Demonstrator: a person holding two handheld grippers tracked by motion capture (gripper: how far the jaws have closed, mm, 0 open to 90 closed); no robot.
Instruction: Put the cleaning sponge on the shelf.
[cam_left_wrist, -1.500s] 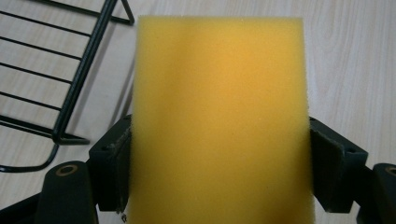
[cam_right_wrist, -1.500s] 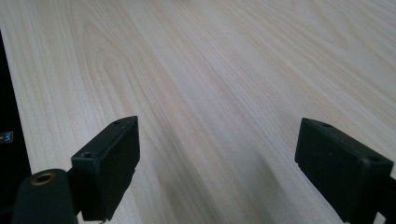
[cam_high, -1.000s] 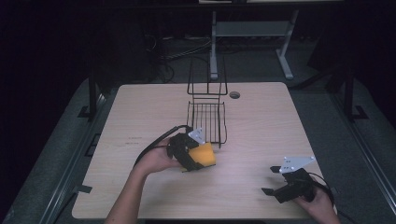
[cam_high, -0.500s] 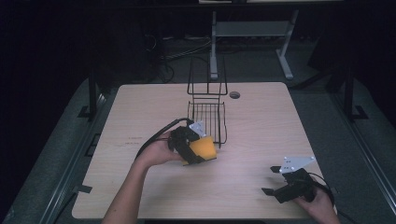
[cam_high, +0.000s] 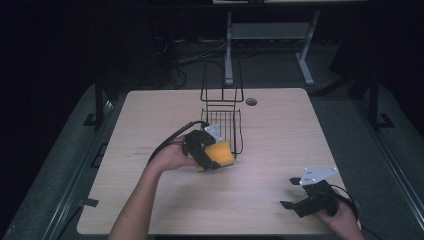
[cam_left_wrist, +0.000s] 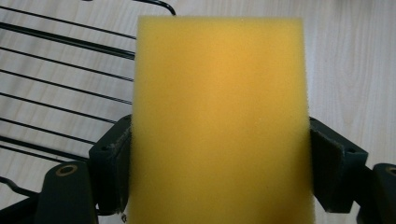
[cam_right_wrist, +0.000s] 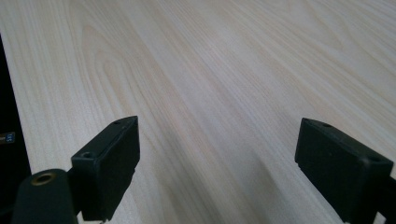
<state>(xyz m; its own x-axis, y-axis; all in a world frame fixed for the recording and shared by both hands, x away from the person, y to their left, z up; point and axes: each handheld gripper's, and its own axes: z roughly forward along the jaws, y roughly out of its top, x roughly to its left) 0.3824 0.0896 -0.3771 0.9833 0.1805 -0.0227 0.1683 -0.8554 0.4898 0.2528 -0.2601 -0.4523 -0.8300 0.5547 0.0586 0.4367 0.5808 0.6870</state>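
Starting at the left of the high view, the left gripper (cam_high: 212, 156) is carrying a yellow rectangular foam sponge (cam_high: 219, 154) just above the pale wooden worktop (cam_high: 280, 130), right beside the near end of the black wire basket (cam_high: 223, 122), which is standing at about twelve o'clock from the sponge. In the left gripper view the jaws are clamping the sponge (cam_left_wrist: 219, 121) by its two long sides, with the basket's wires (cam_left_wrist: 60, 93) lying off toward nine o'clock. The step in hand looks like the carry toward the basket; the next move is probably calling for lifting the sponge over the rim, centring it above the wire floor and only then spreading the jaws. The sponge's long axis is running straight out along the jaws, its free short end pointing away from the hand, toward roughly two o'clock on the worktop. Further right, the right gripper (cam_high: 292, 195) is resting low near the front edge at about five o'clock, its jaws standing wide apart over bare wood (cam_right_wrist: 210, 93), holding nothing.
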